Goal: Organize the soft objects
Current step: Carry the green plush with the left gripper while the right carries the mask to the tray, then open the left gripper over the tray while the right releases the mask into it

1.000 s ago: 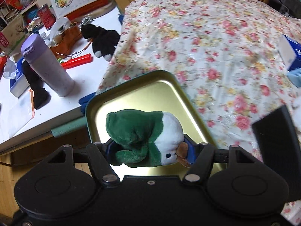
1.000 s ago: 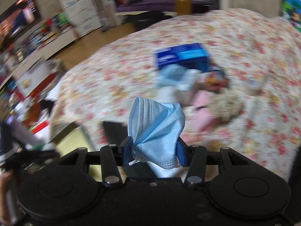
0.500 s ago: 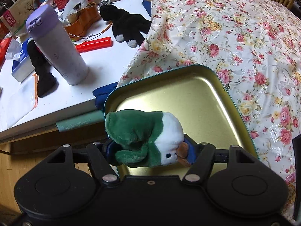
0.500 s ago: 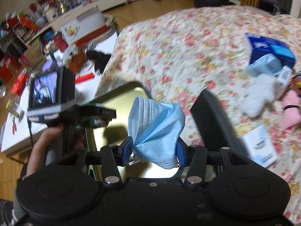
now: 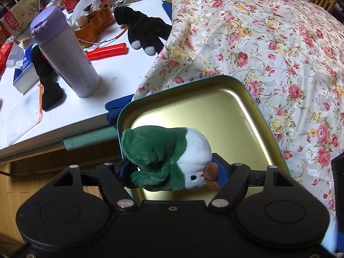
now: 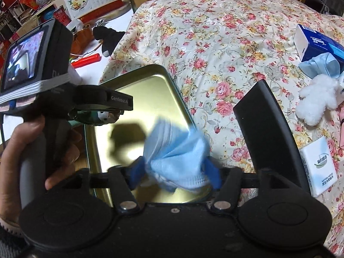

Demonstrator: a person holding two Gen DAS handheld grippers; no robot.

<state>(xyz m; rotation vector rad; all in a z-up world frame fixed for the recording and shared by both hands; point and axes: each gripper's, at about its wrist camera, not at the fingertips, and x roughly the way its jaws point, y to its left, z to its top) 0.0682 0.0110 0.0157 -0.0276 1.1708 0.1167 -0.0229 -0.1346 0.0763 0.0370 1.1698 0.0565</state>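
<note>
My left gripper [image 5: 172, 172] is shut on a green and white plush toy [image 5: 165, 157] and holds it over the near left part of a gold metal tin [image 5: 206, 109] that lies on the floral bedspread. My right gripper [image 6: 174, 174] is shut on a crumpled blue face mask [image 6: 176, 157], blurred, just above the same tin [image 6: 146, 99]. The left gripper [image 6: 101, 116] with the hand holding it shows at the left in the right wrist view.
A black lid [image 6: 268, 129] stands tilted to the right of the tin. A white plush [image 6: 318, 99], another blue mask [image 6: 322, 64], a blue tissue box [image 6: 318, 43] and a white pack [image 6: 320, 167] lie on the bed. The white table [image 5: 64, 99] holds a purple bottle [image 5: 64, 51] and black gloves [image 5: 144, 30].
My right gripper has swung left from the pile on the bed to above the tin, carrying the mask. My left gripper has shifted a little over the tin with the plush held.
</note>
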